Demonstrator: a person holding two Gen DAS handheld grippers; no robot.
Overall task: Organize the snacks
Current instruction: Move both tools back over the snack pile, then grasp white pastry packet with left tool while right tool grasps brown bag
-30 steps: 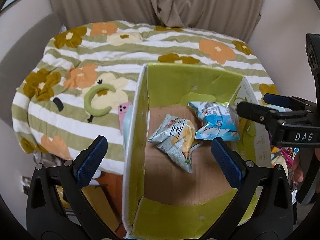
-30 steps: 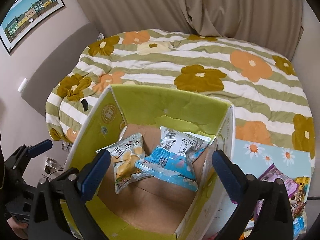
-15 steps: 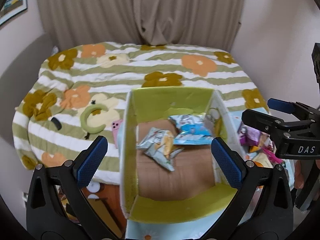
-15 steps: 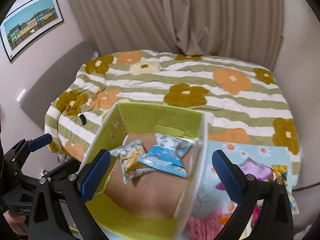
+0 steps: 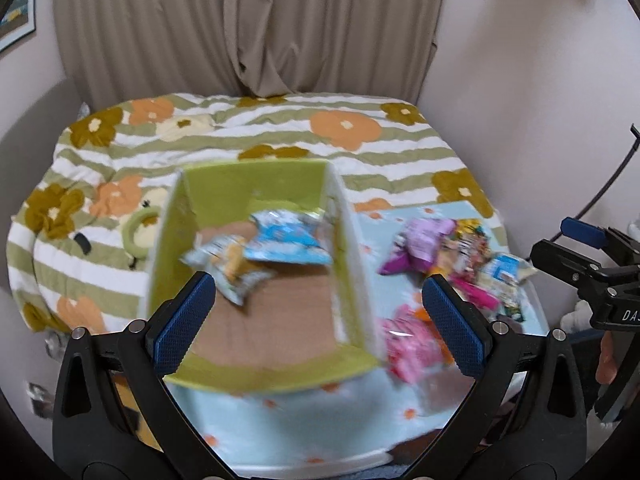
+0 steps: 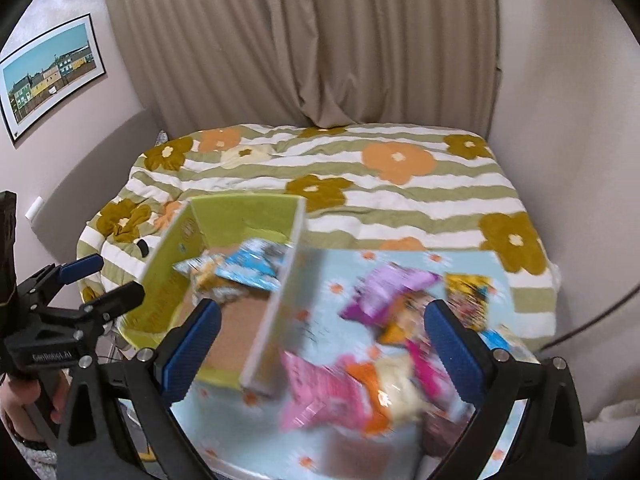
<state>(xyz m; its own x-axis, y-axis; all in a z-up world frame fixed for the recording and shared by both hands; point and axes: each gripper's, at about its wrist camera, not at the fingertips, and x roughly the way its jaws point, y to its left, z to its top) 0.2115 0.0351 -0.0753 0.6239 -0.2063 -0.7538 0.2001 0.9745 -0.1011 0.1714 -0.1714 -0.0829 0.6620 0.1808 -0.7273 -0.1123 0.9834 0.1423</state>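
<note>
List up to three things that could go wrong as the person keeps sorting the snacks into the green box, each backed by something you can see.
1. The loose snack pile overlaps, so the open right gripper may pinch two packets at once.
2. The box wall stands between pile and box floor; a carried packet could catch on it.
3. The green box sits on soft bedding, so a knock may tip it.

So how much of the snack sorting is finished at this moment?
Two packets, one blue and one pale with yellow, lie in the green box. Both the left gripper and the right gripper are open and empty. The snack pile on the mat remains.
</note>
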